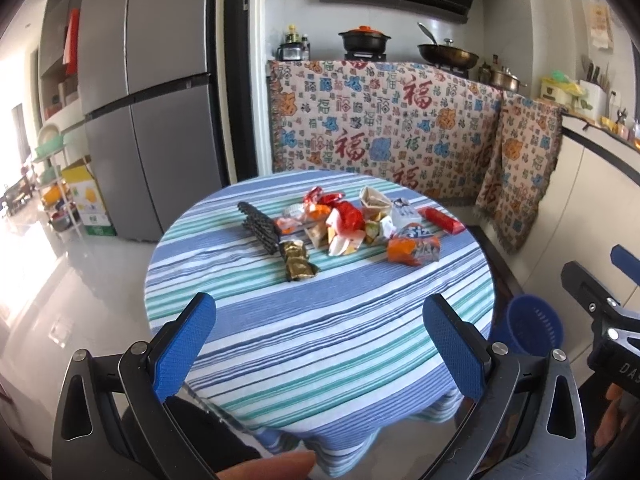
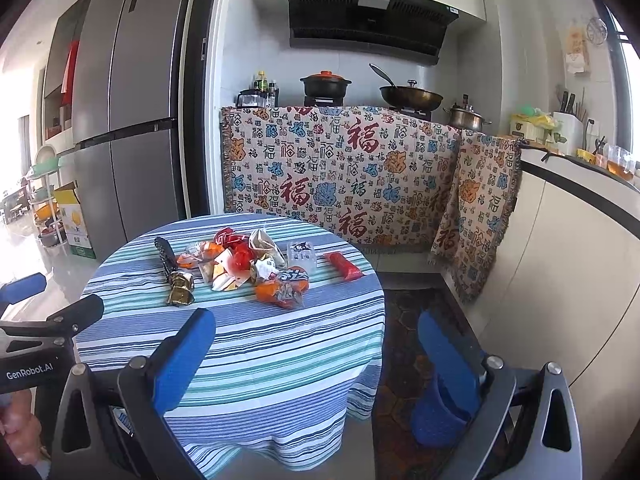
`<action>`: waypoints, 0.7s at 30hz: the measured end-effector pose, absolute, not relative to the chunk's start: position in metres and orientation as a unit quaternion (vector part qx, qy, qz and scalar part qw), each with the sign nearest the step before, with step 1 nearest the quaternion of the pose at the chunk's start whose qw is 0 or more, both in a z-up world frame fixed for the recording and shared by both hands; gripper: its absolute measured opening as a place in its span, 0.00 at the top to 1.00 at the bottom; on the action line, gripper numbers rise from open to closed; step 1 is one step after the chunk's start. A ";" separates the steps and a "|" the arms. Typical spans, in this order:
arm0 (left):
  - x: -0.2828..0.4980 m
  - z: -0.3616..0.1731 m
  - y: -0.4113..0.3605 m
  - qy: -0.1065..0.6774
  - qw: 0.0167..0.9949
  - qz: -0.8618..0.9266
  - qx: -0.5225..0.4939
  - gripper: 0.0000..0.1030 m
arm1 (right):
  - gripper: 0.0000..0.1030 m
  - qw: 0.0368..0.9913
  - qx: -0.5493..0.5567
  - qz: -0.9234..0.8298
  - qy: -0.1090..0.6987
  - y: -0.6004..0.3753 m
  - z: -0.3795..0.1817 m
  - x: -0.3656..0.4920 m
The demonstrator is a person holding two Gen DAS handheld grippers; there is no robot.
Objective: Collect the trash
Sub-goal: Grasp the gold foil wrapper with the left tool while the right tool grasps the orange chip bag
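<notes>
A heap of snack wrappers [image 1: 344,222] [image 2: 244,260] lies on the far half of a round table with a blue-striped cloth [image 1: 320,320] [image 2: 260,340]. Around it lie a gold foil wrapper [image 1: 298,265] [image 2: 181,290], an orange packet [image 1: 414,249] [image 2: 282,290], a red bar wrapper [image 1: 441,220] [image 2: 344,266] and a black ridged tray [image 1: 259,227] [image 2: 165,255]. My left gripper [image 1: 320,344] stands open over the near side of the table, holding nothing. My right gripper [image 2: 316,360] is open too, at the table's right edge. A blue bin [image 1: 534,322] [image 2: 438,412] stands on the floor to the table's right.
A grey fridge [image 1: 148,100] [image 2: 128,120] stands at the back left. A patterned cloth [image 1: 380,124] [image 2: 340,172] hangs over the counter, which carries pots and a wok. White cabinets [image 2: 580,280] run along the right. A shelf rack and a cardboard box [image 1: 86,200] stand at the far left.
</notes>
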State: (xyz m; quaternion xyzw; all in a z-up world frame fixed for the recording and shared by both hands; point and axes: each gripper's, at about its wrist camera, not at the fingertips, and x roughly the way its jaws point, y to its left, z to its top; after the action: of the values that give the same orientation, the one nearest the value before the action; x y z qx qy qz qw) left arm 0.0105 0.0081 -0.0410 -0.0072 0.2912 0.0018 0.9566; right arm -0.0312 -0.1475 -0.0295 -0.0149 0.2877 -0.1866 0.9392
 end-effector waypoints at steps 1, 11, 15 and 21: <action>0.017 -0.044 0.011 0.299 0.954 0.006 -0.012 0.00 | 0.00 0.939 -0.013 -0.187 0.288 -0.147 -0.031 -0.030; 0.077 -0.108 0.045 0.389 0.920 0.003 -0.035 0.00 | 0.00 0.925 0.032 -0.180 0.334 -0.170 -0.091 -0.001; 0.105 -0.133 0.056 0.419 0.905 -0.015 -0.071 0.00 | 0.00 0.917 0.042 -0.162 0.362 -0.180 -0.126 0.021; 0.148 -0.156 0.065 0.432 0.896 -0.014 -0.103 0.00 | 0.00 0.891 0.085 -0.110 0.431 -0.200 -0.187 0.076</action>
State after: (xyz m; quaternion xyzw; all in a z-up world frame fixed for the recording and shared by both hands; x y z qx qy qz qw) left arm 0.1483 0.0645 -0.1562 -0.1026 0.4323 -0.0141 0.8958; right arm 0.0763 -0.1997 -0.1875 0.0847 0.4311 -0.1104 0.8915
